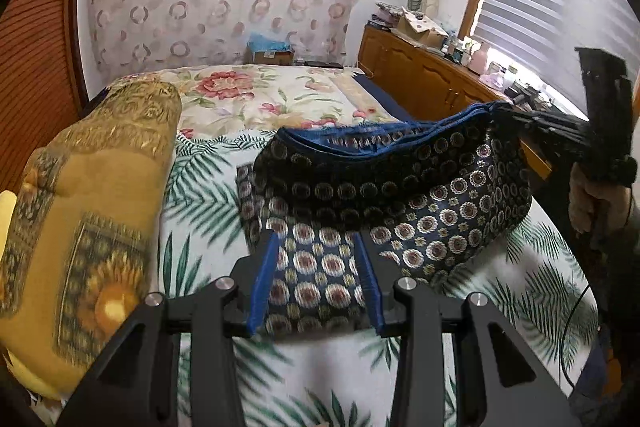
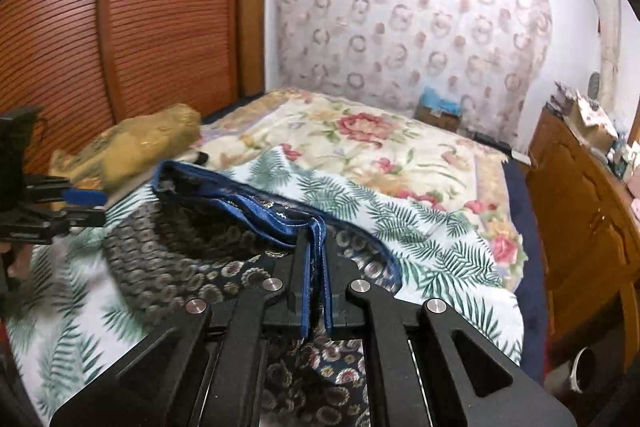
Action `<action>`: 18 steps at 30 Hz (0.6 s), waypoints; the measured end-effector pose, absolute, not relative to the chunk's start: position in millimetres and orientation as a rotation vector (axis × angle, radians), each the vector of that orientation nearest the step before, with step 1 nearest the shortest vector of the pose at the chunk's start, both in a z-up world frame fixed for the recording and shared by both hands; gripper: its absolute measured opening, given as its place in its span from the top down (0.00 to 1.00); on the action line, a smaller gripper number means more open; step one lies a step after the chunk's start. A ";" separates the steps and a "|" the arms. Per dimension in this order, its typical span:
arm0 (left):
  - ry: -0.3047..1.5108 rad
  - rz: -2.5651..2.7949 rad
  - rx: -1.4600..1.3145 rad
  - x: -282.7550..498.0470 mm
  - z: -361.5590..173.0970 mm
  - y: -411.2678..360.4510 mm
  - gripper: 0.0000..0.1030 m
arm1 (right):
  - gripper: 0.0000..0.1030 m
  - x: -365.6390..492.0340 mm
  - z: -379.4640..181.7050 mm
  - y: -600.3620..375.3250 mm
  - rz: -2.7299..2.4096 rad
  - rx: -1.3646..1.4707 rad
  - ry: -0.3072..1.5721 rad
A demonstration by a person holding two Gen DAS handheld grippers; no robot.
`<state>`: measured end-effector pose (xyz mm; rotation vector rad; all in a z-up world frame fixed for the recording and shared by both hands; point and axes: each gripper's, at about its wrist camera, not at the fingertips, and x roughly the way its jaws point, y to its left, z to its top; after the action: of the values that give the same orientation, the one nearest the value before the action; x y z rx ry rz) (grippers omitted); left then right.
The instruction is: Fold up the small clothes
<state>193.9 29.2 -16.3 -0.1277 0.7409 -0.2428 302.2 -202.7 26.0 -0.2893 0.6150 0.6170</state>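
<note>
A dark navy patterned garment (image 1: 440, 195) with a blue waistband (image 1: 360, 143) lies partly lifted over the palm-leaf sheet (image 1: 208, 195). My right gripper (image 2: 314, 251) is shut on one end of the waistband (image 2: 256, 207) and holds that edge up; in the left wrist view it (image 1: 502, 111) shows at the right, pinching the band. My left gripper (image 1: 317, 267) is open, its blue-padded fingers (image 1: 264, 279) straddling the lower part of the garment, touching or just above it. In the right wrist view the left gripper (image 2: 90, 207) sits at the garment's (image 2: 180, 251) far left edge, jaws apart.
A yellow patterned pillow (image 1: 92, 187) lies left of the garment, beside a wooden slatted wardrobe (image 2: 120, 27). A floral quilt (image 1: 260, 95) covers the far bed. A wooden cabinet (image 2: 580, 211) with clutter runs along the right. A hand (image 1: 592, 195) holds the right gripper.
</note>
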 end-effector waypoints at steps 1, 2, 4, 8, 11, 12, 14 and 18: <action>0.743 -0.234 -0.129 199.8 -15.8 29.5 0.64 | 0.98 314.2 18.9 -199.4 0.608 -0.292 0.628; 0.743 -0.228 -0.130 204.9 -15.1 29.6 0.64 | 0.98 321.9 13.4 -196.9 0.599 -0.295 0.639; 0.737 -0.212 -0.131 216.7 -12.8 29.7 0.64 | 0.98 341.3 -1.5 -193.8 0.589 -0.286 0.685; 0.733 -0.176 -0.118 237.0 -14.3 28.3 0.64 | 0.98 369.8 -34.7 -186.3 0.557 -0.307 0.793; 0.759 -0.159 -0.110 252.8 -22.3 27.7 0.64 | 0.98 380.0 -47.6 -188.6 0.536 -0.287 0.839; 0.769 -0.155 -0.109 257.6 -25.3 28.6 0.64 | 0.97 380.2 -46.9 -190.8 0.539 -0.275 0.836; 0.794 -0.152 -0.112 268.8 -31.3 29.4 0.64 | 0.92 378.4 -39.8 -195.9 0.529 -0.255 0.820; 0.820 -0.134 -0.105 284.5 -39.6 30.9 0.64 | 0.63 375.5 -20.1 -206.3 0.469 -0.256 0.771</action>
<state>284.5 30.9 -39.6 -0.1054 0.8202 -0.1343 375.5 -206.3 -20.1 -0.2559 0.7705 0.4694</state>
